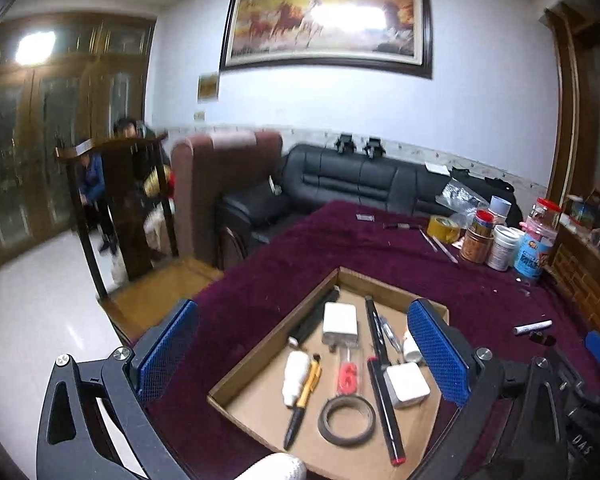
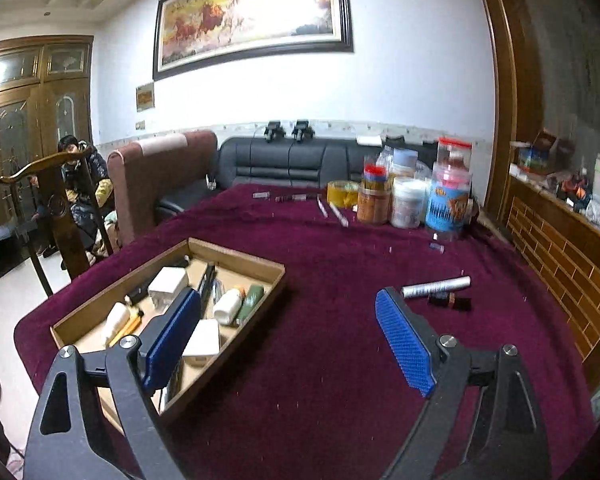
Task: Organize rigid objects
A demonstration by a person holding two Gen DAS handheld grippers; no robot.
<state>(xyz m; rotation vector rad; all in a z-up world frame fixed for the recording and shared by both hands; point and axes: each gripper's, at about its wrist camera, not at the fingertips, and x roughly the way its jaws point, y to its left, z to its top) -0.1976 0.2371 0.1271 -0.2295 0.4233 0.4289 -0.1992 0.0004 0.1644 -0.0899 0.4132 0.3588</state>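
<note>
Left wrist view: left gripper (image 1: pixel 304 356) hangs w/ jaws spread wide, nothing between them, straddling the shallow brown cardboard tray (image 1: pixel 276 336) — prob. parked over it for a drop-off or re-sort. Tray holds, near to far: grey tape roll (image 1: pixel 346 420), yellow-black utility knife (image 1: pixel 305 396), red-tipped black marker (image 1: pixel 384 408), two white square charger blocks (image 1: pixel 406 384), red "6" tag, more pens at the back. Right gripper (image 2: pixel 296 336) likewise agape, empty, over the maroon plush tablecloth (image 2: pixel 340 320) beside the tray. Next pick, I'd guess: silver marker tube (image 2: pixel 436 286) w/ a small dark item touching it, just beyond the right finger. Far edge: jars and canisters (image 2: pixel 412 200), yellow tape roll (image 2: pixel 342 194).
</note>
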